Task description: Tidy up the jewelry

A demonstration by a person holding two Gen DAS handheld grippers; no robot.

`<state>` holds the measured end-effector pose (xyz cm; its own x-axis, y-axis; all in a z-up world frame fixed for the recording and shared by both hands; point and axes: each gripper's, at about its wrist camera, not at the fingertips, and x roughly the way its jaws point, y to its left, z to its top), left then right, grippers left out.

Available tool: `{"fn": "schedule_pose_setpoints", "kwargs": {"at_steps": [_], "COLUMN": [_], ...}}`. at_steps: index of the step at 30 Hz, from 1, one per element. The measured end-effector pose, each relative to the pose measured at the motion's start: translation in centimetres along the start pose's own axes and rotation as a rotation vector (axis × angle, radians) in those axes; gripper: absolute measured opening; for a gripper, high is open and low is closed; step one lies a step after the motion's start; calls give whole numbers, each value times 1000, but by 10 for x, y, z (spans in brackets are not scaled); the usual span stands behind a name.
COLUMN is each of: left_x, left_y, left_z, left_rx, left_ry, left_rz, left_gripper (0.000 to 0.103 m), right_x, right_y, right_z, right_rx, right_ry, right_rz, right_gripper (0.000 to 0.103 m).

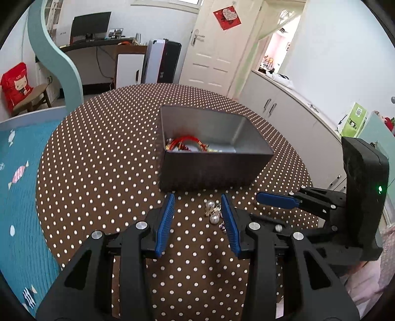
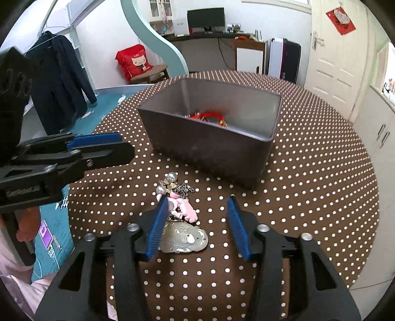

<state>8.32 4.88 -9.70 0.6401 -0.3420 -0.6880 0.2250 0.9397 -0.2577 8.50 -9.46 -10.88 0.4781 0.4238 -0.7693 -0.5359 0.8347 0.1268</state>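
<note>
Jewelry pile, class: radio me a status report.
Left gripper and right gripper open, empty. Jewelry pile on tablecloth, outside gray box. Nothing blocking.

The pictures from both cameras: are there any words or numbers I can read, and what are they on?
No text can be read for sure.
Raised lettering on the left gripper's black body: too blurred.
White box beside the monitor: small mark, too small.
Green package: print too small.
Red bag: a cartoon cat, lettering unreadable.

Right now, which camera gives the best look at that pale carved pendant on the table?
The right wrist view: the pendant lies whole between the open right gripper fingers, below a pink charm. The left wrist view shows only pearls; the pendant cannot be made out there.
</note>
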Motion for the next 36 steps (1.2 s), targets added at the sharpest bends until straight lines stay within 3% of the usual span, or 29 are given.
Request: {"fn": "schedule_pose_setpoints", "kwargs": {"at_steps": [5, 9, 19, 21, 24, 31, 34, 36], "left_x": [6, 11, 28, 30, 31, 40, 39, 38], "left_y": [1, -6, -21, -23, -29, -36, -35, -33], "left_z": [-5, -9, -14, -13, -10, -8, -8, -8], "left_rx": [-5, 14, 39, 42, 60, 75, 69, 62], "left_ry": [27, 46, 97, 100, 97, 112, 111, 106], "left_rz": [-14, -45, -67, -72, -88, -79, -67, -60], "left_gripper": [40, 40, 40, 40, 40, 40, 40, 40], "right_x": [5, 10, -6, -12, -18, -10, -2, 4], "right_y": [-2, -3, -28, -33, -41, -39, -32, -28], "right_z": [3, 4, 4, 6, 6, -2, -2, -1], "right_rx": [3, 1, 93, 116, 137, 112, 75, 56], "right_ry": [18, 35, -9, -24, -41, -10, 4, 15], "right_rz": [-5, -26, 10, 20, 29, 6, -3, -6], "right_gripper": [31, 15, 14, 6, 5, 13, 37, 40]}}
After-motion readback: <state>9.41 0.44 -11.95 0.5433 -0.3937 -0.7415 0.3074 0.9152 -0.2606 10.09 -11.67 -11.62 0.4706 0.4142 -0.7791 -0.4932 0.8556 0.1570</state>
